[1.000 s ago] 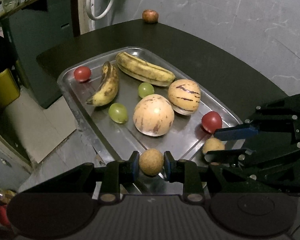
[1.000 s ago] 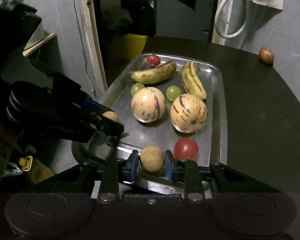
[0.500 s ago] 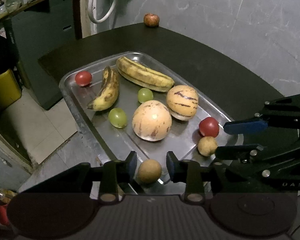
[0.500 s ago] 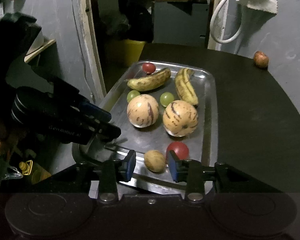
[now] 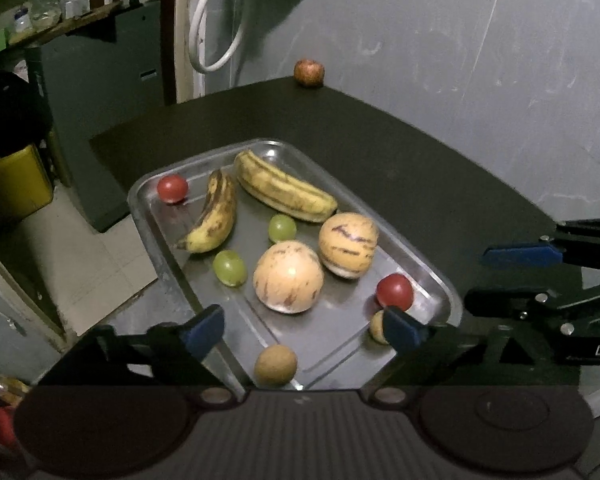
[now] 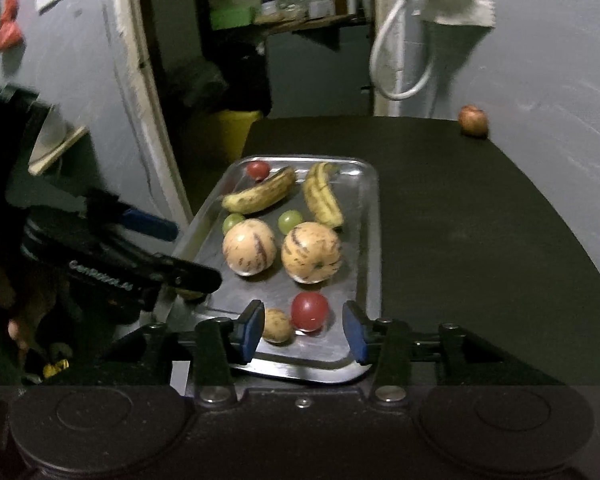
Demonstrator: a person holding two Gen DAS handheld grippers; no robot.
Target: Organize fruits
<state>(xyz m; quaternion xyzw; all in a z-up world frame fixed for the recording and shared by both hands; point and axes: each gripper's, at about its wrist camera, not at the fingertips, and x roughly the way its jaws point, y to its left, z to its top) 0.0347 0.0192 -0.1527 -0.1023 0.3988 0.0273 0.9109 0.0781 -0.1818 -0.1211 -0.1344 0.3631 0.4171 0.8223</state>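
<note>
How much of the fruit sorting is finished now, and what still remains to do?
Done: nearly all fruit lies in the metal tray, including two small brown fruits just released. In hand: nothing; left gripper and right gripper are opening, empty. Left: one reddish fruit on the table's far edge.

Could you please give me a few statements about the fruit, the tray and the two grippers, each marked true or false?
1. Two bananas lie in the metal tray. True.
2. The left gripper is clamped on a small brown fruit. False: its jaws are opening wide and the fruit lies loose on the tray.
3. A reddish fruit sits on the dark table, outside the tray. True.
4. The tray holds three striped melons. False: there are two.
5. The right gripper holds a tomato. False: its pads touch nothing.
</note>
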